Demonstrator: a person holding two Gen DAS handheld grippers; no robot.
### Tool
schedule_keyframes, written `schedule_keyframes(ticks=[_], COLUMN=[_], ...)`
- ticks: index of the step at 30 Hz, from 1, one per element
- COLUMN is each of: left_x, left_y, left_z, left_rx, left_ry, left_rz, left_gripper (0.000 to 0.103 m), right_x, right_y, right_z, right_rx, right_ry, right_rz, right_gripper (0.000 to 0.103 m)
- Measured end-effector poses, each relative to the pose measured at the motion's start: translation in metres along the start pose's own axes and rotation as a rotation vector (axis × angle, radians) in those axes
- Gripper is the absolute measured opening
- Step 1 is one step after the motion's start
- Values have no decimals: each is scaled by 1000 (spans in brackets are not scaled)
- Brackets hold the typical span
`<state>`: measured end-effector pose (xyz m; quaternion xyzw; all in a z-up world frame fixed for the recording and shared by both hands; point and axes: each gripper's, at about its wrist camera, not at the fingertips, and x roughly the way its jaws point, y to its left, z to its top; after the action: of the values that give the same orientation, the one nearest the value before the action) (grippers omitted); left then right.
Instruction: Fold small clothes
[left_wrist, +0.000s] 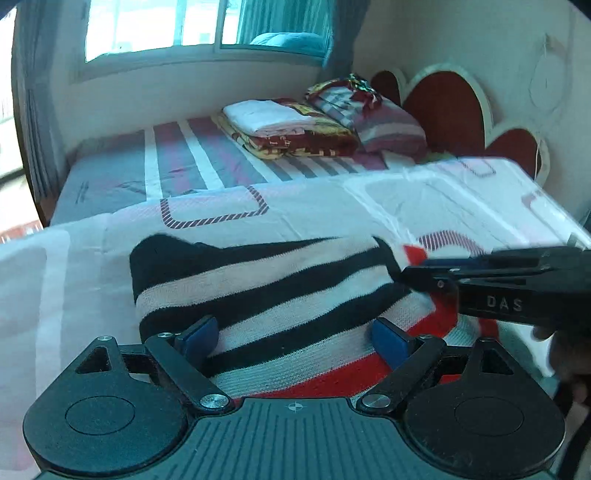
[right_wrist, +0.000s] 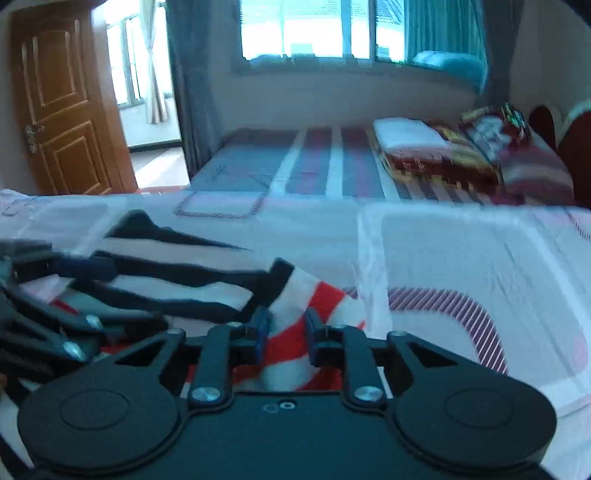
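A: Where's the garment?

B: The striped sweater (left_wrist: 266, 295) lies on the pale bedsheet (left_wrist: 303, 210), near the sheet's front edge. Black and cream bands run across it, with red at the hem closest to the left wrist camera.

A: And the left gripper (left_wrist: 295, 338)?

B: Low and level over the red hem, fingers pointing along the sweater toward the window (left_wrist: 155, 26). Its jaws stand wide apart, and the blue pads (left_wrist: 388, 338) rest on or just above the knit with nothing between them.

A: The right gripper (right_wrist: 288, 338)?

B: It comes in from the sweater's right side, nearly flat to the bed, aimed across the cloth. In the left wrist view its tips sit at the sweater's right edge. In its own view the jaws are narrow, with red-and-white fabric lying in the gap. That frame is blurred, so I cannot tell whether the pads actually pinch the cloth.

A: Anything else on the bed?

B: Folded blankets (left_wrist: 291, 129) are stacked at the far end by the red headboard (left_wrist: 447, 107). A wooden door (right_wrist: 62, 110) stands open at the left of the right wrist view.
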<state>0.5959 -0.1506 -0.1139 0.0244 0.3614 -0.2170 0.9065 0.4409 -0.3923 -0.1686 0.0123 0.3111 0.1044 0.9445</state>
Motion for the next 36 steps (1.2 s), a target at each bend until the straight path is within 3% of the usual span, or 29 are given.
schedule_keyframes(ticks=[2,4,7,11,16,22,25,30,36], left_x=[-3,-14,-41,-56,-50,-60,-77,-109,-137], left_y=[-1,-5,-6,-15,-30,-37,-38,-49,-57], left_z=[-2,-3,-10,-22,-33,-33,-38,-75,-111], left_rx=[21,27,16,56,148,139,129,159,180], left_ry=[-6,-15,-56,-67,-62,-65,-100,-118,-141], left_rz=[13,31,37,58,136,161,146,152,192], left_gripper=[89,89,89,90,90,90,90,90,91], right_x=[2,1,-23,-55,-48,-48,-68,-102,-130], right_y=[-9,-7,1,17,26,35,37,36,32], right_z=[2,3,5,-11,-33,-39,-41,-70,-95], right_rx=[78,70,18,-77,-127,-173,-182,-252,-278], right_ry=[14,17,-15,-51,-13,-28,-60,-48,-85], right_rz=[21,17,1,49,39,-3,8,26,-16], right_gripper=[21,21,21,20,19,20,23,23,27])
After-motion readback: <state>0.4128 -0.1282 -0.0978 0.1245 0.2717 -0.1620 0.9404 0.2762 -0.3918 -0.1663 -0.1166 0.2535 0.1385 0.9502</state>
